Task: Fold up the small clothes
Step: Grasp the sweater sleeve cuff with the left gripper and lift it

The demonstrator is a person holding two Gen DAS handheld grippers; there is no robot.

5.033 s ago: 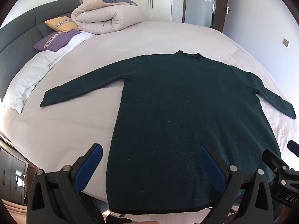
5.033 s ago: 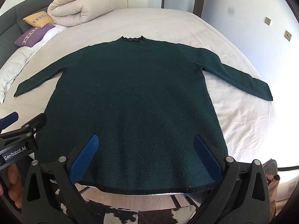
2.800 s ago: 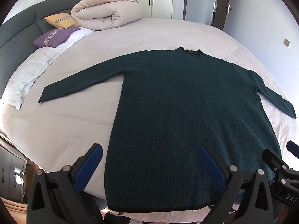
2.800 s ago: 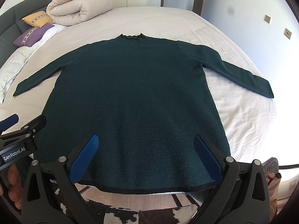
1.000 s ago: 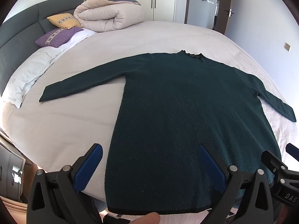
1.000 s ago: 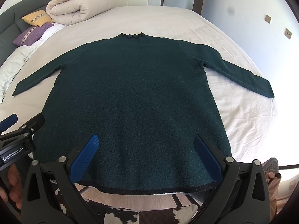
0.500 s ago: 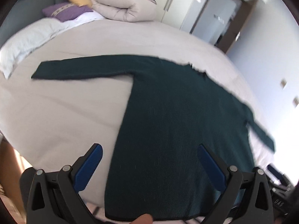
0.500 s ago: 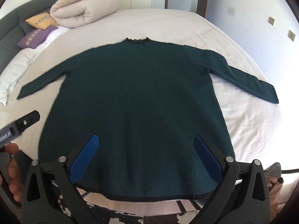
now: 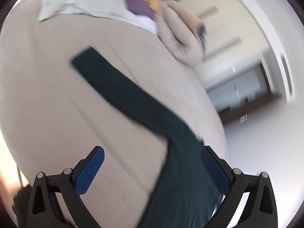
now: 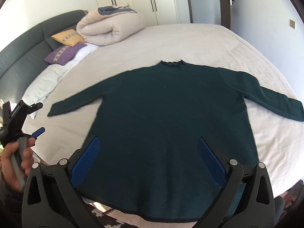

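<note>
Dark green sweater is laid flat on the bed, collar at 12 o'clock. Its left sleeve runs toward 10 o'clock from the nearer left hand-held gripper. Both the left and the right hand-held gripper are spread, empty.

Matt, nubbly knit sweater

Dark green long-sleeved sweater, spread flat and face-down-or-up unclear, filling the frame's centre. Collar toward the top, hem at the bottom edge. Sleeves stretched out left and right.
</note>
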